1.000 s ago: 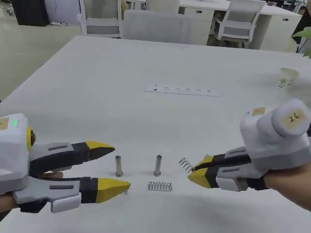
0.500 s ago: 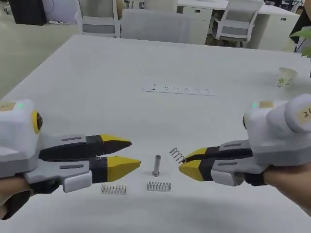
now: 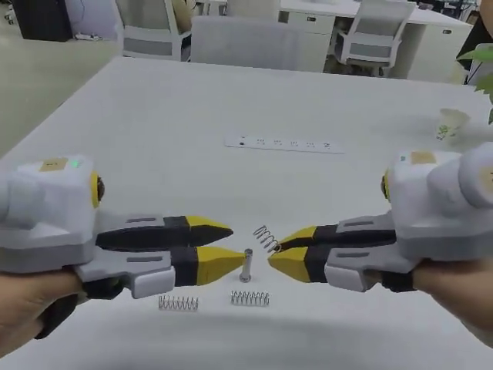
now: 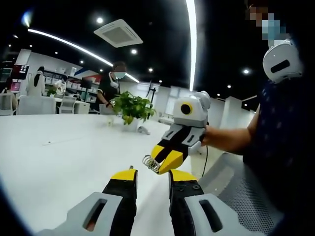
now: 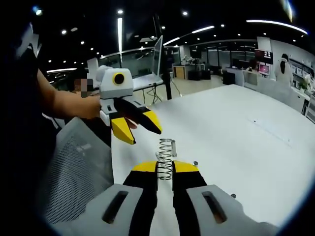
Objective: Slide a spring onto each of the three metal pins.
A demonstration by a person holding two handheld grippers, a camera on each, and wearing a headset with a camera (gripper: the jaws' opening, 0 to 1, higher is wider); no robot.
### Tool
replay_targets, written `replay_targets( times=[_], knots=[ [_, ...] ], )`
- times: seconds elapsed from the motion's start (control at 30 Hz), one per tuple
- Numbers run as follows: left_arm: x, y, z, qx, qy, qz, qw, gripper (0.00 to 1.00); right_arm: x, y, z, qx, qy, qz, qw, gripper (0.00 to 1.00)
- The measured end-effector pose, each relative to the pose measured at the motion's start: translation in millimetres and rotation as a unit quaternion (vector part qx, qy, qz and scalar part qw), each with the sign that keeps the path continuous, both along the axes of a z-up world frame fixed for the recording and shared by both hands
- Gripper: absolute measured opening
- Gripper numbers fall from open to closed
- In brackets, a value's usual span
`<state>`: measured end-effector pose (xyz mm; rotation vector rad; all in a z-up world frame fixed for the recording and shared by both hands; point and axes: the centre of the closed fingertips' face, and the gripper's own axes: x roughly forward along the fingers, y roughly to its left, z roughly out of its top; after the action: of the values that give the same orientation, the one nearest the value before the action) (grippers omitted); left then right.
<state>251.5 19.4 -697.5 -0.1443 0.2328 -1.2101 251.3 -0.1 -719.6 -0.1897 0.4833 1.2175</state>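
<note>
Spring [image 3: 266, 237] is pinched by one end in right claw [image 3: 275, 248]: light, floppy, easily flicked. Left claw [image 3: 237, 243] state can't be told.

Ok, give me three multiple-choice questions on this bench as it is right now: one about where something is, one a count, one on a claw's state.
1. Where does the upright metal pin stand?
A. on the table, by the tips of the left claw and the right claw
B. beside the paper cup
C. on top of the power strip

2. How many loose springs lie on the table?
A. one
B. two
C. four

3. What state is the right claw in?
A. open and empty
B. shut on a pin
C. shut on a spring

Answers:
1 A: the head view shows the pin standing by the yellow tips.
2 B: two lie flat, nearer the person than the pin.
3 C: the right gripper view shows the coil pinched between its jaws.
</note>
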Motion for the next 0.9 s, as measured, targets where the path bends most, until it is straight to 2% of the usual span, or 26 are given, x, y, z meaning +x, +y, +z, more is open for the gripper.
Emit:
replay_targets(
  times=[0.33,0.5,0.9],
  knots=[
    [4.0,-1.1,-0.8,-0.018,0.023,0.006,0.9996,0.13,-4.4,14.9,-1.8,0.003,-0.002,0.018,0.9998,0.08],
    [4.2,-2.3,-6.0,-0.017,0.032,0.006,0.9993,0.1,-5.4,22.0,-4.0,0.005,0.002,0.026,0.9997,0.08],
    [3.2,-6.9,-5.7,-0.018,0.024,0.002,0.9995,0.03,-6.0,23.5,-9.7,-0.007,-0.001,0.034,0.9994,0.08]
  ],
)
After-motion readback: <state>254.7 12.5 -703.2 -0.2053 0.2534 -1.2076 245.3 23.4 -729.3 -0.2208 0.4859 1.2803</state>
